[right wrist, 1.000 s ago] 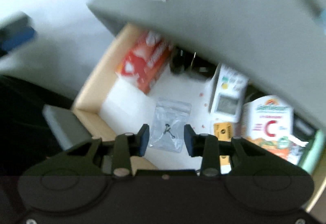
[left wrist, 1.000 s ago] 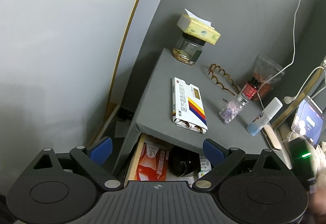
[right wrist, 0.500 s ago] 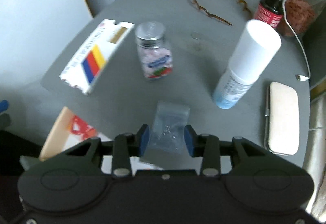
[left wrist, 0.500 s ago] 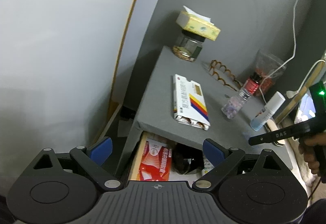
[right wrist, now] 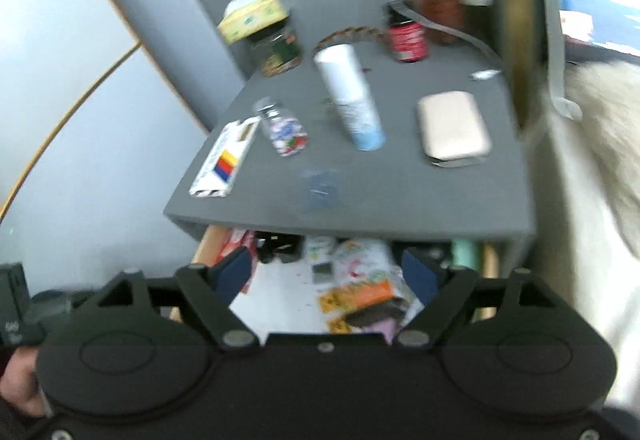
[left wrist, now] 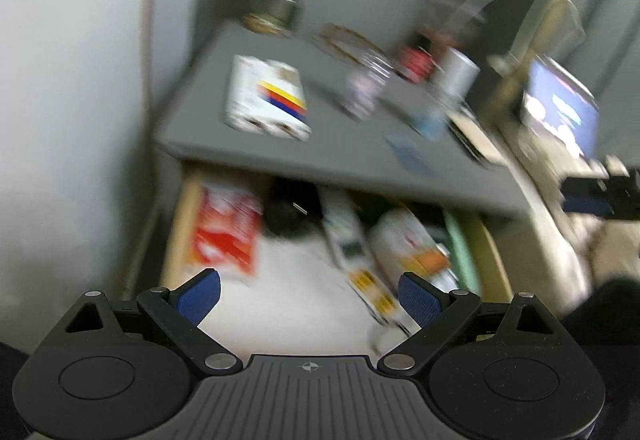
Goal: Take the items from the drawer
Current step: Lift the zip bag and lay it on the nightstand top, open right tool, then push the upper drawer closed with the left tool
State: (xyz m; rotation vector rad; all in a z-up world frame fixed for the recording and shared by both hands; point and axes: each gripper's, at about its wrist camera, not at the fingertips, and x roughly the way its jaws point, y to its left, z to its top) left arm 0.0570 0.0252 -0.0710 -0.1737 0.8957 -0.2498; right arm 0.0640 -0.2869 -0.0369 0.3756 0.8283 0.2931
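Clear plastic bag (right wrist: 320,188) on grey tabletop (right wrist: 400,199), beyond right gripper (right wrist: 329,272), just opened wide, empty.

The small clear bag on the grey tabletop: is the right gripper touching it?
Apart. The right wrist view shows the small clear bag lying alone on the tabletop, with the right gripper open nearer the camera.

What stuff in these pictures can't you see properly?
- Back of the drawer, both views: the grey tabletop covers it.
- Print on the red box, left wrist view: motion blur.
- What is in the small clear bag, right wrist view: too small and blurred.
- Front of the drawer, right wrist view: the right gripper, jaws open, blocks it.
- The screen, left wrist view: blurred.
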